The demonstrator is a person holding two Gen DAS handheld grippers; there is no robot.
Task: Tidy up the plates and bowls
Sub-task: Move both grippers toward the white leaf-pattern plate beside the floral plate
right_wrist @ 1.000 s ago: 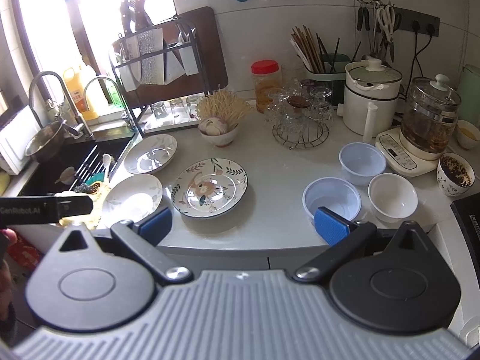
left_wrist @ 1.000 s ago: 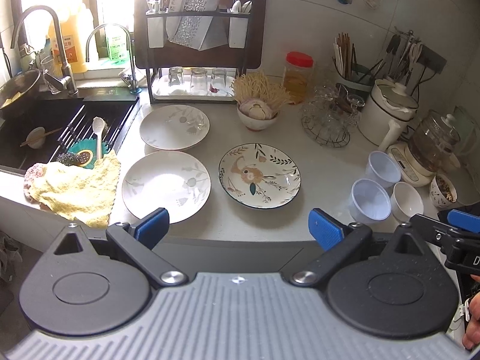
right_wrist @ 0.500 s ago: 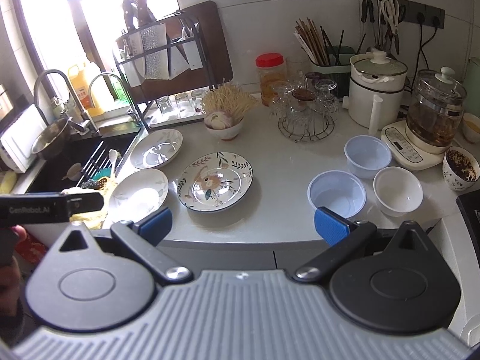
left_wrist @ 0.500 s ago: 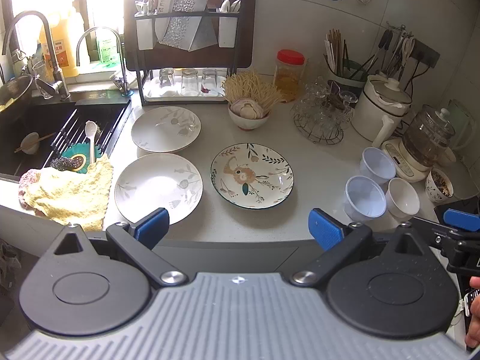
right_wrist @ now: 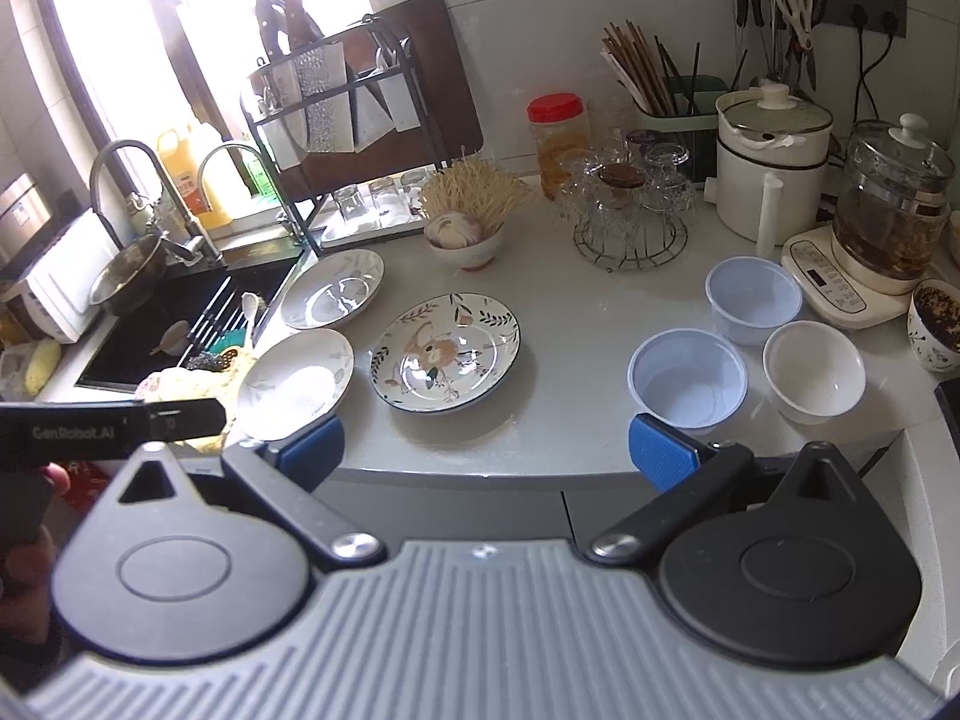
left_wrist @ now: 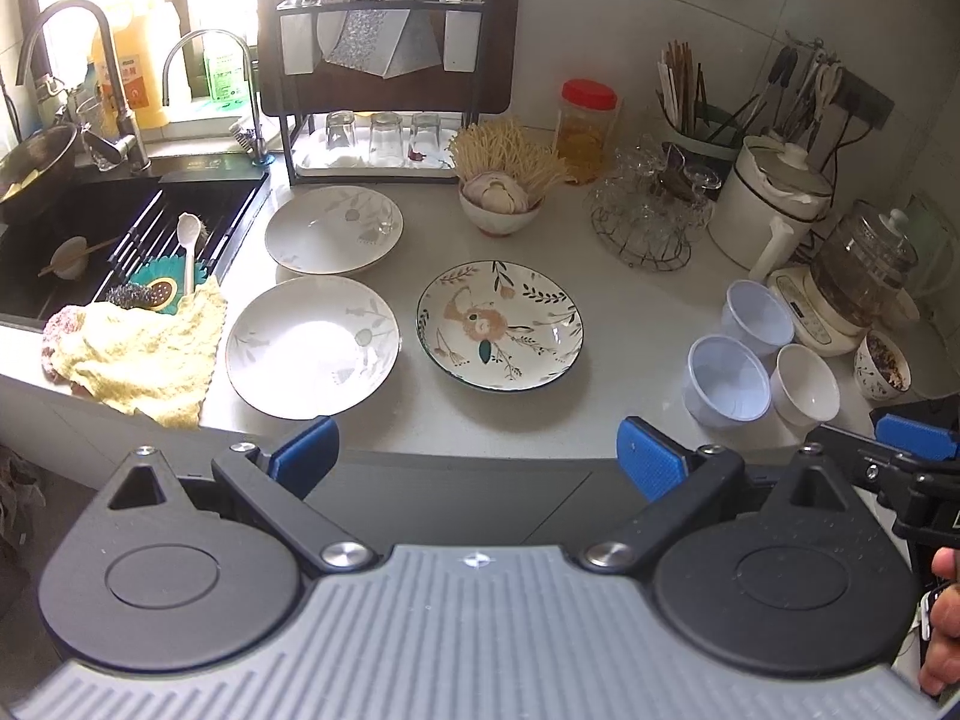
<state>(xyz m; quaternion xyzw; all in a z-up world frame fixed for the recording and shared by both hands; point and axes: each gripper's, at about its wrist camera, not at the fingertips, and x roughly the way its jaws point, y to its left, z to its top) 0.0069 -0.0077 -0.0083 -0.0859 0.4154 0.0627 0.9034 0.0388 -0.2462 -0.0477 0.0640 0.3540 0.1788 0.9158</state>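
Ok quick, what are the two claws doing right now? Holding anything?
Left claw: open, holding nothing, back from the counter edge.
Right claw: open, holding nothing, also short of the counter.

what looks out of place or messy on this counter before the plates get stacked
Mostly the yellow cloth: it lies crumpled over the sink's edge, one corner hanging off the counter front, close beside the near white plate. The plates and bowls sit upright, unstacked, with no spill or damage visible.

Kitchen: pale countertop (left_wrist: 630, 324) on grey cabinet fronts (left_wrist: 456, 492), white tiled wall (right_wrist: 600, 18), black sink (left_wrist: 90, 240) beneath a bright window (right_wrist: 198, 12)
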